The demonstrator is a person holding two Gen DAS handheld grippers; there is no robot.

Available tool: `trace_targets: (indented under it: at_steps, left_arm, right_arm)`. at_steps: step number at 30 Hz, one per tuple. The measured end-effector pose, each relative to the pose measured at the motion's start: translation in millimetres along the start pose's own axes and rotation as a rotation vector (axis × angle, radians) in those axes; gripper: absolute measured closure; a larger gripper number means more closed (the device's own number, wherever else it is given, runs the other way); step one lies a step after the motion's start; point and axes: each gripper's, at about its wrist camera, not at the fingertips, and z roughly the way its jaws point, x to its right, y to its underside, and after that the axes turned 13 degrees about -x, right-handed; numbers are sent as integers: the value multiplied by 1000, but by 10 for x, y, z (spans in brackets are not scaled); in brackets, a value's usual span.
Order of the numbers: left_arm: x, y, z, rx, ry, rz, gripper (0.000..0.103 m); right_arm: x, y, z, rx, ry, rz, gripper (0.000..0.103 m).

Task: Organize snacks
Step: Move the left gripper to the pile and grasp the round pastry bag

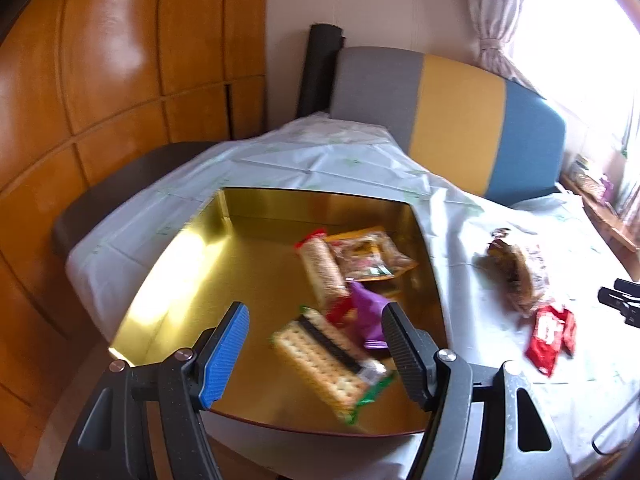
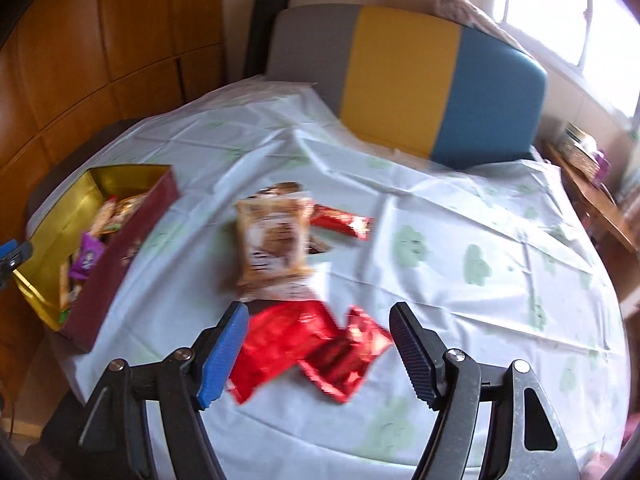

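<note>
The right gripper [image 2: 316, 354] hangs with jaws apart over two red packets [image 2: 308, 354], long axes slanting between them. The left gripper [image 1: 314, 354], jaws apart and empty, hovers above a cracker sleeve [image 1: 324, 364] lying diagonally in the gold box [image 1: 192, 264].

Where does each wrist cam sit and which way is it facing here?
Left wrist: on the left tongs, angled down into the gold box of snacks; own open fingers show.
Right wrist: on the right tongs, angled down at red packets on the tablecloth; own open fingers show.
Shared: box, red packets, tablecloth, striped cushion.
</note>
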Motion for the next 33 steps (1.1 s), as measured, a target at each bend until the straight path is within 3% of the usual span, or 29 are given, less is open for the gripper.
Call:
trace_targets:
  at_steps: [4,8,12,15,22,25,27,33]
  left_arm:
    - [116,-73,-15,-22,64,5,33]
    - [320,-184,15,-79,170,32,33]
    - [710,-277,78,-122,193,108,34]
    - [1020,-335,164,-171,252,152,36]
    - [1813,-483,456,-259,282,252,35]
    - [2129,-534,658,-288,281,268,21]
    - [2299,-565,833,-329,283,265,20]
    - [2607,-628,1142,-344,225,255,13]
  right_arm:
    - [428,35,91,1,32,124,29]
    - [786,37,124,-28,-8,294,29]
    - [861,43,98,-23,-33,334,28]
    - [846,32,104,-24,-39,337,27]
    - [908,67,119,-51,-82,395,26]
    - [924,66,82,-38,-92,404,26]
    - [939,65,65,-32,-110,410,23]
    - [941,49,47,-29,-137,420,22]
